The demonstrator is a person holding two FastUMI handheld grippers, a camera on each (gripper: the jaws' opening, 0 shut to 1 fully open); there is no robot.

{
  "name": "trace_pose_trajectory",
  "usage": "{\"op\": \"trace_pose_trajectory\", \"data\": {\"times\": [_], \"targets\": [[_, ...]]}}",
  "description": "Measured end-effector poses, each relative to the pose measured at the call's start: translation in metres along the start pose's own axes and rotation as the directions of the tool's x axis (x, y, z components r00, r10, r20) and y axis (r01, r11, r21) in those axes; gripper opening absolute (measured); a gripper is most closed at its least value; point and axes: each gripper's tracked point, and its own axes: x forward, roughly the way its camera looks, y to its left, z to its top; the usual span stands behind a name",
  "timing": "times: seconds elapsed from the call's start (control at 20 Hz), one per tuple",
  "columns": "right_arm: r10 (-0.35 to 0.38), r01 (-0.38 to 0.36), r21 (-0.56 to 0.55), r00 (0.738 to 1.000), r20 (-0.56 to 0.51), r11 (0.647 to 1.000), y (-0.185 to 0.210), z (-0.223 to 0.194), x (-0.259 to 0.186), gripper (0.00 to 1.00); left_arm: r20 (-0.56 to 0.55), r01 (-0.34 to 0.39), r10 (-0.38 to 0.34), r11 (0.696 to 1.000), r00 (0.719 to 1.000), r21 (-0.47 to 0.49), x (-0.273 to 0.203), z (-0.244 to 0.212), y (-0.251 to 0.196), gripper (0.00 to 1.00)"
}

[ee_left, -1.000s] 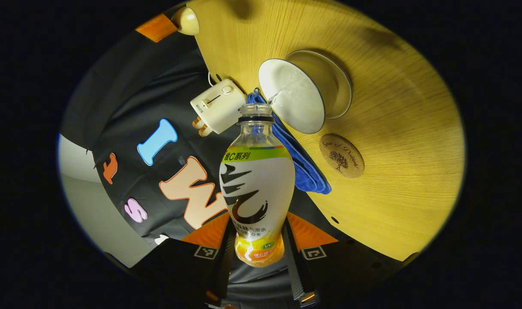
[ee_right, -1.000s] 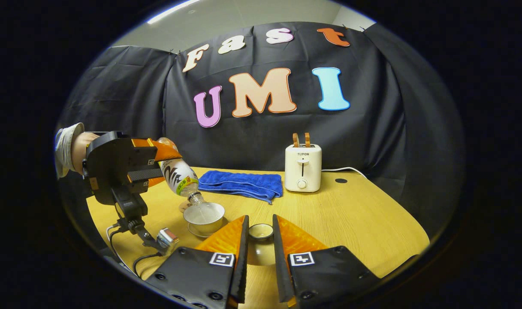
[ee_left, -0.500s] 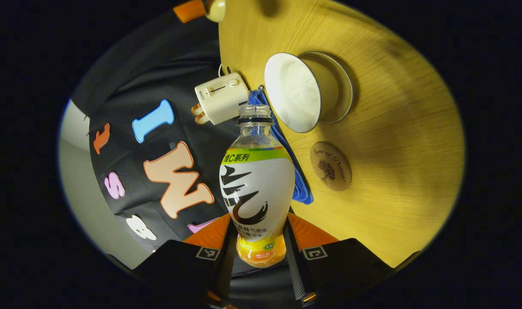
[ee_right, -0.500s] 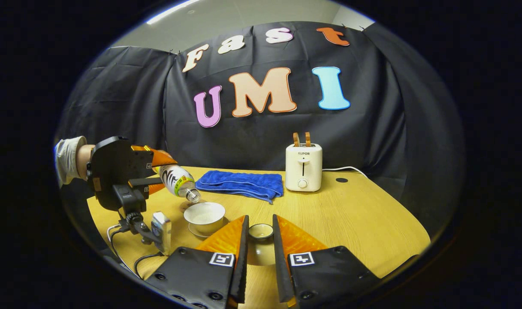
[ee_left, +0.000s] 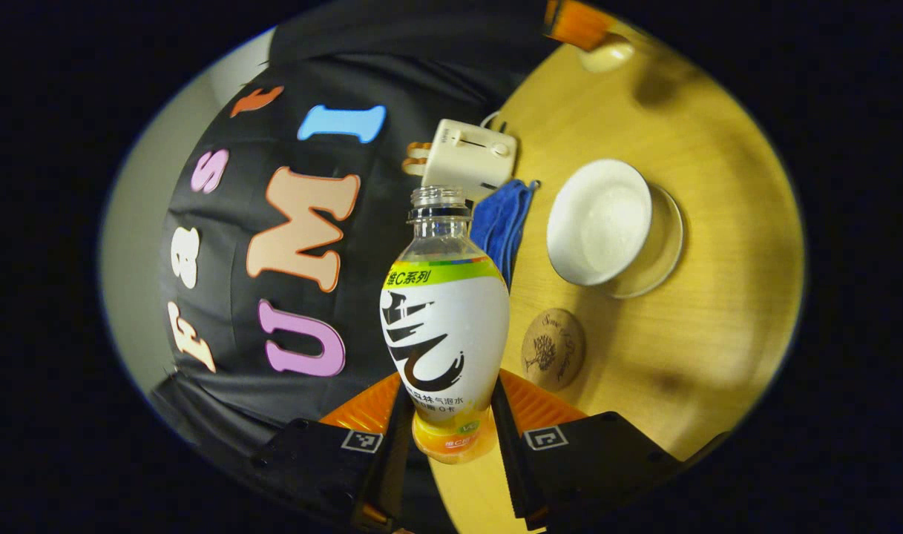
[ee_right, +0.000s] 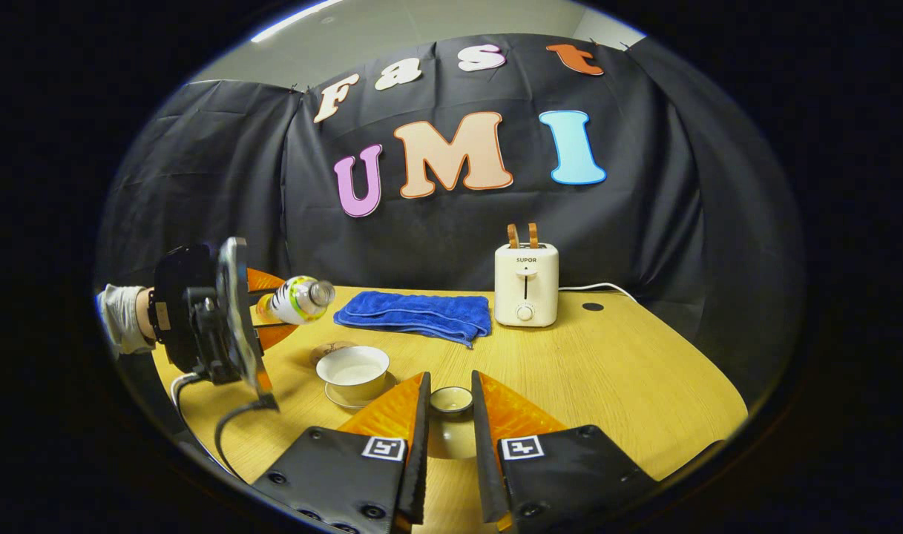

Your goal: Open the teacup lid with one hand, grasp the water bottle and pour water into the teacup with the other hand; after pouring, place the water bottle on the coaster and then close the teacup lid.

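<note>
At the far left of the right gripper view, the left gripper (ee_right: pixel 262 315) is seen clenched on the water bottle (ee_right: pixel 294 300), which lies roughly level, its uncapped mouth pointing right toward the blue towel (ee_right: pixel 414 314) and no stream seen leaving it. In the left gripper view both fingers (ee_left: pixel 388 426) are pressed on the bottle's lower body (ee_left: pixel 445 348). The pour is judged finished, and the step in hand is taken to be setting the bottle on the coaster (ee_right: pixel 331 348).

For that step to be done well, the bottle should be brought fully upright before it is lowered, since the mouth is open and any tilt could spill. The round cork coaster (ee_left: pixel 553 348) lies on the wooden table (ee_right: pixel 607 371), just left of and behind the teacup (ee_right: pixel 352 370), so the bottle should be carried clear of the cup's rim and lowered straight down. The base should be centred on the coaster and felt to rest flat before the fingers are released.

The white teacup (ee_left: pixel 598 221) stands on its saucer (ee_left: pixel 662 241), uncovered, with water seemingly inside. Right of it, at the near centre, the right gripper (ee_right: pixel 450 426) is closed on the teacup lid (ee_right: pixel 451 400), which is held upside down by its body. The lid should be kept level and away from the cup until the bottle is parked. The white toaster (ee_right: pixel 526 285) stands far right, well apart.
</note>
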Motion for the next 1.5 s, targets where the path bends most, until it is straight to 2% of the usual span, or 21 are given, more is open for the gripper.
{"op": "trace_pose_trajectory", "data": {"times": [0.1, 0.15, 0.25, 0.3, 0.4, 0.55, 0.65, 0.75, 0.85, 1.15, 1.25, 1.3, 1.4, 1.5], "targets": [[0.002, -0.002, -0.002, 1.000, -0.002, 1.000, 0.000, -0.001, 0.001, 0.33, 0.022, 0.013, -0.009, 0.986, 1.000, -0.165, 0.001, 0.004, 0.000, 0.51], [0.004, -0.004, -0.001, 1.000, -0.003, 1.000, 0.001, -0.001, 0.001, 0.32, 0.026, 0.022, -0.017, 0.972, 1.000, -0.234, 0.001, 0.007, 0.000, 0.54], [0.004, -0.004, -0.001, 1.000, -0.005, 1.000, 0.002, -0.002, 0.001, 0.33, 0.061, 0.034, -0.012, 0.925, 0.998, -0.377, 0.003, 0.015, 0.004, 0.51], [0.006, -0.006, -0.002, 1.000, -0.005, 1.000, 0.003, -0.002, 0.001, 0.33, 0.068, 0.062, -0.035, 0.891, 0.997, -0.450, 0.005, 0.016, 0.001, 0.54], [0.009, -0.009, -0.004, 1.000, 0.001, 1.000, 0.004, 0.000, 0.000, 0.32, 0.082, 0.077, -0.037, 0.821, 0.996, -0.566, 0.011, 0.012, 0.002, 0.54], [0.010, -0.010, -0.001, 1.000, 0.002, 1.000, 0.004, 0.000, 0.000, 0.32, 0.142, 0.120, -0.024, 0.683, 0.990, -0.721, 0.017, 0.025, 0.006, 0.54], [0.008, -0.008, 0.001, 1.000, -0.001, 1.000, 0.002, -0.002, 0.001, 0.33, 0.148, 0.113, 0.009, 0.607, 0.989, -0.787, 0.023, 0.024, 0.014, 0.54], [0.012, -0.012, 0.003, 1.000, -0.005, 1.000, 0.004, -0.003, 0.001, 0.33, 0.144, 0.103, 0.030, 0.556, 0.989, -0.825, 0.033, 0.024, 0.016, 0.54], [0.013, -0.013, -0.001, 1.000, -0.006, 1.000, 0.004, -0.004, 0.002, 0.33, 0.129, 0.085, 0.045, 0.538, 0.991, -0.839, 0.042, 0.022, 0.015, 0.55], [0.056, -0.055, 0.045, 0.998, -0.018, 0.997, 0.016, -0.008, 0.004, 0.34, 0.140, 0.104, 0.045, 0.455, 0.989, -0.884, 0.056, 0.026, 0.002, 0.55], [0.055, -0.055, 0.031, 0.998, -0.018, 0.998, 0.016, -0.008, 0.004, 0.35, 0.123, 0.093, 0.039, 0.447, 0.992, -0.890, 0.059, 0.022, -0.002, 0.57], [0.057, -0.057, 0.028, 0.998, -0.019, 0.998, 0.017, -0.009, 0.004, 0.30, 0.113, 0.083, 0.040, 0.444, 0.993, -0.892, 0.059, 0.018, -0.003, 0.57], [0.066, -0.065, 0.032, 0.998, -0.024, 0.997, 0.021, -0.011, 0.006, 0.31, 0.116, 0.079, 0.061, 0.428, 0.991, -0.901, 0.056, 0.015, 0.000, 0.59], [0.066, -0.065, 0.029, 0.997, -0.035, 0.997, 0.023, -0.016, 0.008, 0.32, 0.113, 0.080, 0.052, 0.425, 0.992, -0.902, 0.056, 0.015, -0.002, 0.59]]}}
